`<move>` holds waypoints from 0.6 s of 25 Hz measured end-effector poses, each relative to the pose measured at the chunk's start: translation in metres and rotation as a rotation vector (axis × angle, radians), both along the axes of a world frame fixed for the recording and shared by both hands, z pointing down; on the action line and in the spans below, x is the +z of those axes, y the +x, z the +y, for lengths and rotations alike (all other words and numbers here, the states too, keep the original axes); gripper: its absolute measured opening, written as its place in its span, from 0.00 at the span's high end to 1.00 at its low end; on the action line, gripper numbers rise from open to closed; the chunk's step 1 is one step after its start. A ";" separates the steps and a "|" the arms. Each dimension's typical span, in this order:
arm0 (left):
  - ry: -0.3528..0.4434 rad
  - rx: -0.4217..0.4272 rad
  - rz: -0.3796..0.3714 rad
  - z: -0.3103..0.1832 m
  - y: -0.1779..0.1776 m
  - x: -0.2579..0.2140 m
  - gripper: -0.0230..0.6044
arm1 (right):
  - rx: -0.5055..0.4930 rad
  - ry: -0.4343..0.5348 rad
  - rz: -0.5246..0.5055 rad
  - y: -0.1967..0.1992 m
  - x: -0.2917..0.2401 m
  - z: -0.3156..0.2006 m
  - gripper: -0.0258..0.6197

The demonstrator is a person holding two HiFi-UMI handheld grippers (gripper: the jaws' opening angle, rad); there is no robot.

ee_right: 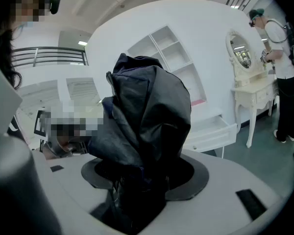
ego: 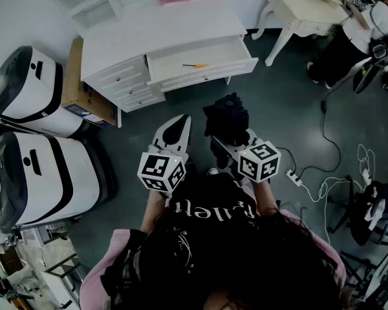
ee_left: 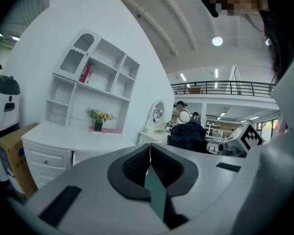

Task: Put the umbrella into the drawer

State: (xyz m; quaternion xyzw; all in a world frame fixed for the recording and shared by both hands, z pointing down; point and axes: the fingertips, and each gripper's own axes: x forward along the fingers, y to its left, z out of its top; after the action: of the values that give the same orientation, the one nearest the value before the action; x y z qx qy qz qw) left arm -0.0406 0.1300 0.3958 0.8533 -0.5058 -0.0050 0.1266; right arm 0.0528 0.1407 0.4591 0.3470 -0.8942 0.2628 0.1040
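A black folded umbrella [ego: 226, 117] stands bunched up between the jaws of my right gripper [ego: 227, 134], which is shut on it. In the right gripper view the umbrella [ee_right: 147, 116] fills the middle and hides the right gripper's [ee_right: 142, 180] pads. My left gripper [ego: 178, 126] hangs beside it on the left, shut with nothing in it; its jaws [ee_left: 149, 153] meet in a thin line. Ahead, the drawer [ego: 207, 73] of the white desk [ego: 155, 34] stands pulled out, with a small orange-handled screwdriver [ego: 195, 65] lying inside. Both grippers are well short of the drawer [ee_right: 213, 131].
Two white and black machines [ego: 32, 89] [ego: 32, 179] stand at the left, with a cardboard box [ego: 77, 86] against the desk's side. Cables and a power strip [ego: 294, 176] lie on the floor at the right. A person [ego: 359, 34] stands by a white vanity table [ego: 304, 8].
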 end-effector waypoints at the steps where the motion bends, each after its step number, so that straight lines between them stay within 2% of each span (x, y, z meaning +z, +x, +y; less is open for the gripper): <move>1: 0.001 0.001 0.000 0.000 0.001 0.000 0.94 | -0.002 0.001 0.001 0.001 0.000 0.000 0.54; 15: 0.002 -0.014 -0.002 -0.005 0.010 -0.001 0.94 | -0.009 -0.006 -0.018 0.011 -0.001 -0.006 0.54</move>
State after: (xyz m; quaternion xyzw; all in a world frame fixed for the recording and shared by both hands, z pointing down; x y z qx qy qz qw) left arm -0.0301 0.1247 0.3949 0.8498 -0.5118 -0.0056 0.1255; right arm 0.0639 0.1344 0.4585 0.3404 -0.8959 0.2680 0.0982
